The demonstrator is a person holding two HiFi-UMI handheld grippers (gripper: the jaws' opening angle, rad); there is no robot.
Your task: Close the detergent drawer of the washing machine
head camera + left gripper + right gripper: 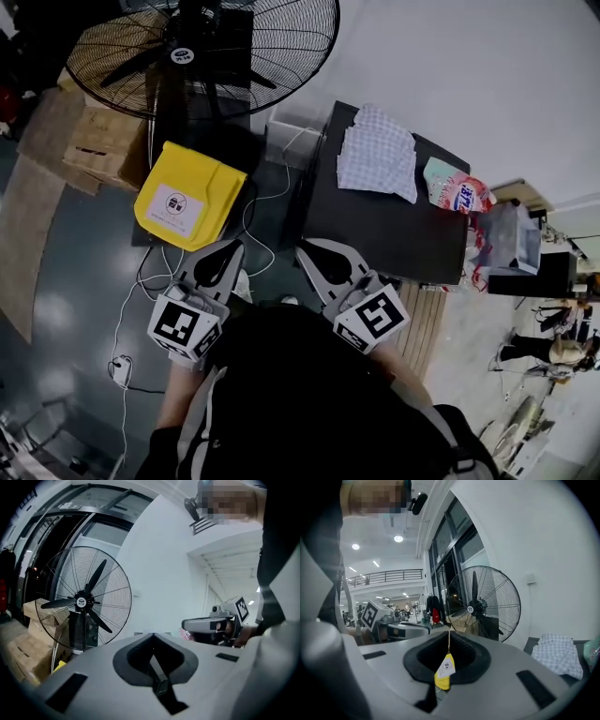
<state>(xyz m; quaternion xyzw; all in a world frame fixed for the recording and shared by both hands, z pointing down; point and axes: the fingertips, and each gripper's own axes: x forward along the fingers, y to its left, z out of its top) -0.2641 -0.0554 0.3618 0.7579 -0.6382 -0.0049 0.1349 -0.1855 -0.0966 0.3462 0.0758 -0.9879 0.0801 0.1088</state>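
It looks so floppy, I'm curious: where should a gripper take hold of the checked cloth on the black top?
Likely a corner or a raised fold of the cloth, coming down from above. It lies spread and rumpled on the black top, so there is no edge to slide under, only fabric to pinch up.

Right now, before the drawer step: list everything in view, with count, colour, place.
pedestal fan: 1, black, top left
cardboard boxes: a stack, brown, left of the fan
yellow bag: 1, white label, on the floor below the fan
plug: 1, white, on a white cable, floor at left
black top: 1, centre right
checked cloth: 1, white-grey, on the black top
detergent pouch: 1, multicoloured, at the top's right end
plastic bag: 1, translucent, right of the pouch
people: at least two, far right background
left gripper: grey, shut, empty
right gripper: grey, shut, empty
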